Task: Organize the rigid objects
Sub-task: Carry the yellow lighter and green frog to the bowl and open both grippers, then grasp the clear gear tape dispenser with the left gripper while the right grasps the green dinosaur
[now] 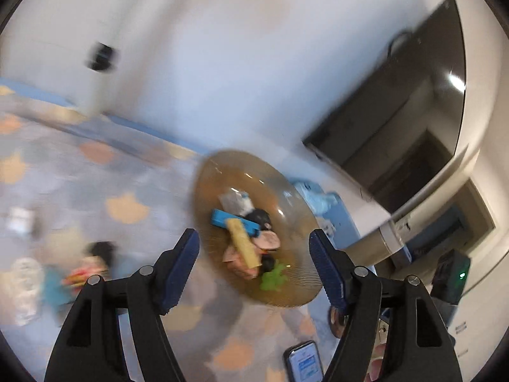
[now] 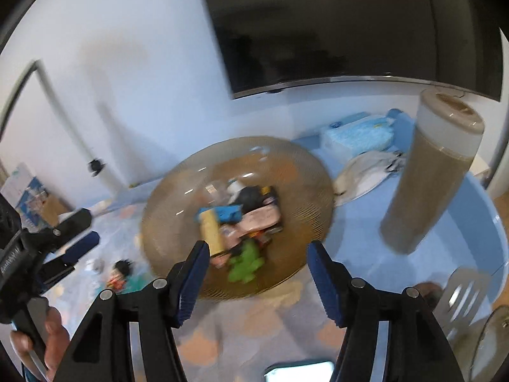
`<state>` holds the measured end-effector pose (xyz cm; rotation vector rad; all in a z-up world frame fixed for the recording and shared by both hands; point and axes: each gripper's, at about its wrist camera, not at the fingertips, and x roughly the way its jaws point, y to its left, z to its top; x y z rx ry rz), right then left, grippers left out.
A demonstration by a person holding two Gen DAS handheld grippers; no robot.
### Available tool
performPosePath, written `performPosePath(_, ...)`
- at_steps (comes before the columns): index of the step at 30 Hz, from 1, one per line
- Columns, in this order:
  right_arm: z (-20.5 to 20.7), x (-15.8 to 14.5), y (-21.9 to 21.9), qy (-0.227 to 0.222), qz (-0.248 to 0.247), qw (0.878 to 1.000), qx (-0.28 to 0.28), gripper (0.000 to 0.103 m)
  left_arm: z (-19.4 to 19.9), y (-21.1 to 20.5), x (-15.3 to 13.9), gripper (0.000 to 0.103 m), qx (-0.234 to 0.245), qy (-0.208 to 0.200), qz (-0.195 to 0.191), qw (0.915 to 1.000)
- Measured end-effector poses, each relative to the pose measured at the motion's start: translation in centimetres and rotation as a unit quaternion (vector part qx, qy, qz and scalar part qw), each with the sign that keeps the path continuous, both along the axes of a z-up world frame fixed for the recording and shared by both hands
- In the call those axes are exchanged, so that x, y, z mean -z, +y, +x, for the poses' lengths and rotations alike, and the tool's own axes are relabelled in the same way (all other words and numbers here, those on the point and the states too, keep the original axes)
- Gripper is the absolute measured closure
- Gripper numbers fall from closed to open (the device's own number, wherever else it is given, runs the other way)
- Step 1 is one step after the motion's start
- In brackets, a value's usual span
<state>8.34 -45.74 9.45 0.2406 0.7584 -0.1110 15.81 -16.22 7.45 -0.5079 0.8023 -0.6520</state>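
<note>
Both the left gripper (image 1: 254, 265) and right gripper (image 2: 257, 278) hang spread wide and empty over the amber glass plate (image 2: 296, 165) on the patterned mat (image 2: 254, 328), piled with small stiff toys that look light, but the plate's probably slick and breakable, so I'd pinch its rim.

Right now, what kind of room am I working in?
Most likely a living room or a child's play area at home. A large dark television hangs on the white wall, a pastel play mat with cat-shaped patches covers the floor, and a ribbed amber plate holds small toys.
</note>
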Motion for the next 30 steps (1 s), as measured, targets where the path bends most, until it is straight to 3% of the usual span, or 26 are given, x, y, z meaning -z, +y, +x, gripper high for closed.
performPosePath(7,-1.0,0.6,7.8,-0.002,-0.002,0.997,-0.083,0.041,-4.3,9.6,-0.1,0.033,-0.117,-0.018,0.056,0.9913)
performPosePath(13,-0.8,4.7,14.0,0.028,-0.028,0.989,-0.143,0.041,-6.2,14.6,4.3,0.033,-0.191,-0.004,0.137,0.972)
performPosePath(15,-0.8,6.9,15.2,0.031,-0.034,0.987,-0.154,0.041,-6.6,15.6,6.0,0.033,-0.193,-0.001,0.155,0.9689)
performPosePath(18,-1.5,9.6,16.2,0.002,-0.097,0.986,-0.139,0.04,-6.5,15.7,8.7,0.033,-0.186,0.004,0.186,0.9648)
performPosePath(20,-1.2,11.1,16.1,0.021,-0.109,0.984,-0.137,0.04,-6.6,15.5,9.7,0.033,-0.189,0.001,0.208,0.9596)
performPosePath(22,-1.1,11.2,16.0,0.024,-0.103,0.984,-0.144,0.04,-6.5,15.8,9.8,0.033,-0.182,0.004,0.207,0.9612)
performPosePath(24,-0.9,11.3,16.0,0.026,-0.104,0.983,-0.145,0.021,-6.6,15.7,9.9,0.032,-0.181,-0.003,0.213,0.9603)
performPosePath(30,-1.2,11.9,17.4,0.034,-0.137,0.977,-0.159,0.019,-6.9,15.2,9.8,0.032,-0.177,-0.011,0.229,0.9573)
